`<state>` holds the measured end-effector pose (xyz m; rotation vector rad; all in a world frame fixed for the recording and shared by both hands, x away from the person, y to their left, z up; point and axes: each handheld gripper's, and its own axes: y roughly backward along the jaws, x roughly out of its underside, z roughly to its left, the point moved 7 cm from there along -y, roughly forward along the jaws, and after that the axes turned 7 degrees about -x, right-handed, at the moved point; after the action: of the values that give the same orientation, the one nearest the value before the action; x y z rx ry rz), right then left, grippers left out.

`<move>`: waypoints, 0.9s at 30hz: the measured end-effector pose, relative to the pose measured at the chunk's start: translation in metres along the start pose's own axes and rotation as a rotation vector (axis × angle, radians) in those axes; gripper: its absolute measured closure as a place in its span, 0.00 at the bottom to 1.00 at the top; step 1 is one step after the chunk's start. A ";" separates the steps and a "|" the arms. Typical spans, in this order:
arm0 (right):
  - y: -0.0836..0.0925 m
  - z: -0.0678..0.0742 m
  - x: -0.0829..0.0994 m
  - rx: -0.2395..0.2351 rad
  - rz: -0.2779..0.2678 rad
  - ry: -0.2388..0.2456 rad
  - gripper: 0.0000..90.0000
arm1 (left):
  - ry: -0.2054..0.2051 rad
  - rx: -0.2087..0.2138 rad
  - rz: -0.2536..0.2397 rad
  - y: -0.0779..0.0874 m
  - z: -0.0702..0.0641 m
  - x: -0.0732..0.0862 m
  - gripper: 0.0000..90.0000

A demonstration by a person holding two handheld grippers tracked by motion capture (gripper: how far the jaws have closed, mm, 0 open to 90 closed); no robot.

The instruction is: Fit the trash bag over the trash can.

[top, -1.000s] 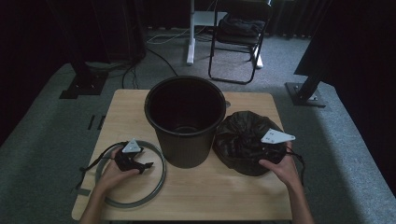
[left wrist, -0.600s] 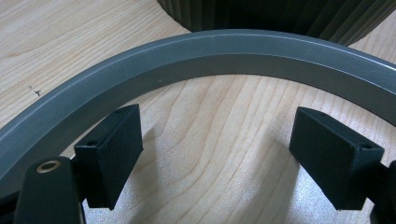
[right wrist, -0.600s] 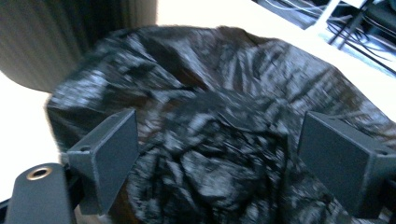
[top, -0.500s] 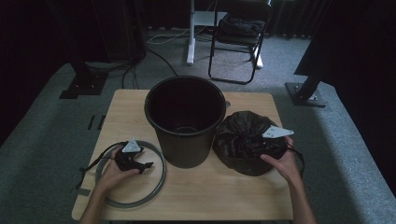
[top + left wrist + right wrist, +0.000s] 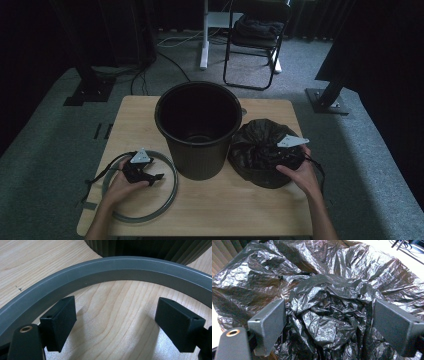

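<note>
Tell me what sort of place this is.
Probably a recording studio or lab: a small wooden table on grey carpet, dark curtains around, stand bases and cables on the floor, a folding chair behind.

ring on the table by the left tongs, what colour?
Plain grey ring, no pattern; clearest in the left gripper view, curving just beyond the open left tongs.

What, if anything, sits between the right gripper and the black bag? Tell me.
Nothing visible. The right gripper is open, its jaws standing either side of the crumpled black bag, with only crinkled plastic between them. The bin stands off to the bag's side.
</note>
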<state>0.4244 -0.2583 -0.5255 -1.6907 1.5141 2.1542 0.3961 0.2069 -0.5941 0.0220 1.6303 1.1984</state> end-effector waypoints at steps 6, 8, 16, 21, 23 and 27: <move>-0.006 -0.003 0.003 0.013 0.028 -0.001 0.14 | 0.001 0.002 0.003 0.000 0.000 0.000 0.20; -0.006 -0.005 0.004 0.021 0.029 -0.011 0.14 | 0.001 0.002 0.003 0.000 0.000 0.000 0.20; -0.009 -0.012 0.007 0.012 0.047 -0.043 0.14 | 0.001 0.000 0.000 0.000 0.000 0.000 0.20; -0.012 -0.006 0.009 -0.032 0.051 -0.038 0.14 | 0.001 0.001 0.000 0.000 0.000 0.000 0.20; -0.013 -0.007 0.009 -0.025 0.057 -0.036 0.14 | 0.001 0.001 0.000 0.000 0.000 0.000 0.20; -0.012 -0.015 0.009 -0.004 0.062 -0.058 0.14 | 0.001 0.001 0.000 0.000 0.000 0.000 0.20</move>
<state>0.4381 -0.2662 -0.5395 -1.5875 1.5690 2.2170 0.3961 0.2071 -0.5940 0.0218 1.6321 1.1982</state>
